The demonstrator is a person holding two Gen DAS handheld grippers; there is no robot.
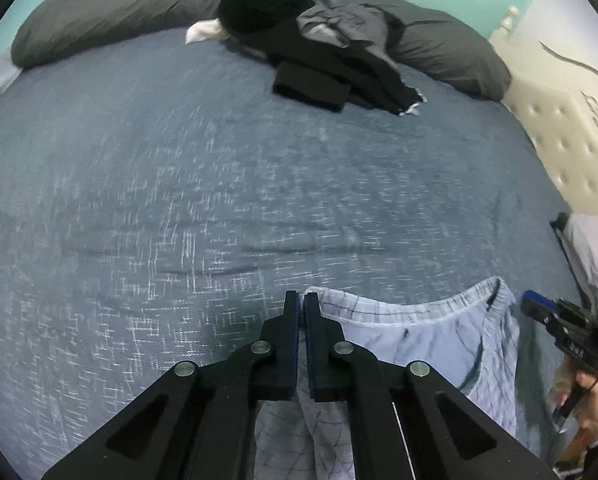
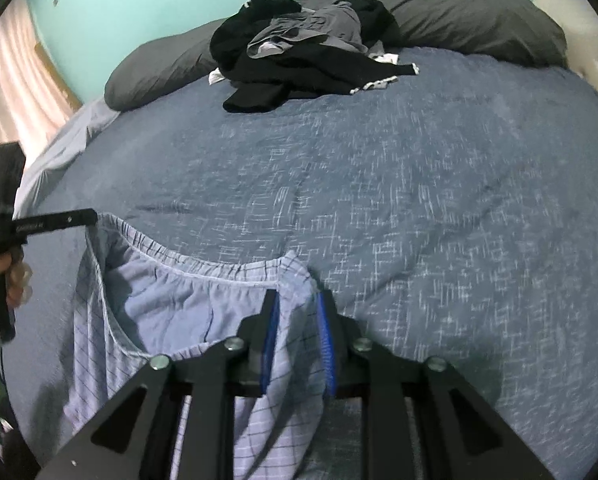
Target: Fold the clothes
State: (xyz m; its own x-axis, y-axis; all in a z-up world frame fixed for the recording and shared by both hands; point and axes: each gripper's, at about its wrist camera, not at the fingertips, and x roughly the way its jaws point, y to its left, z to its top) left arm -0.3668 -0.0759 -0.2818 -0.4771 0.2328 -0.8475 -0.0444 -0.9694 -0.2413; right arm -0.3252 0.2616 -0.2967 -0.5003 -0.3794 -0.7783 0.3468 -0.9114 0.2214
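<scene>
Light blue checked pyjama bottoms point(image 1: 439, 340) are held by their elastic waistband over the near part of the bed. My left gripper point(image 1: 302, 300) is shut on the left end of the waistband, and fabric hangs down between its arms. My right gripper point(image 2: 299, 300) is shut on the other end, with bunched cloth filling the gap between its blue pads. In the right wrist view the pyjama bottoms point(image 2: 171, 308) sag open between the two grips, and the left gripper point(image 2: 92, 216) shows at the far left. The right gripper point(image 1: 529, 306) shows at the right edge of the left wrist view.
A pile of black and grey clothes point(image 1: 311, 40) point(image 2: 299, 52) lies at the far side, against grey pillows point(image 1: 99, 12) point(image 2: 459, 12). The blue-grey bedcover point(image 1: 219, 180) point(image 2: 419, 200) spreads between. A cream tufted headboard point(image 1: 559, 128) stands at the right. A person's hand point(image 2: 3, 276) holds the left tool.
</scene>
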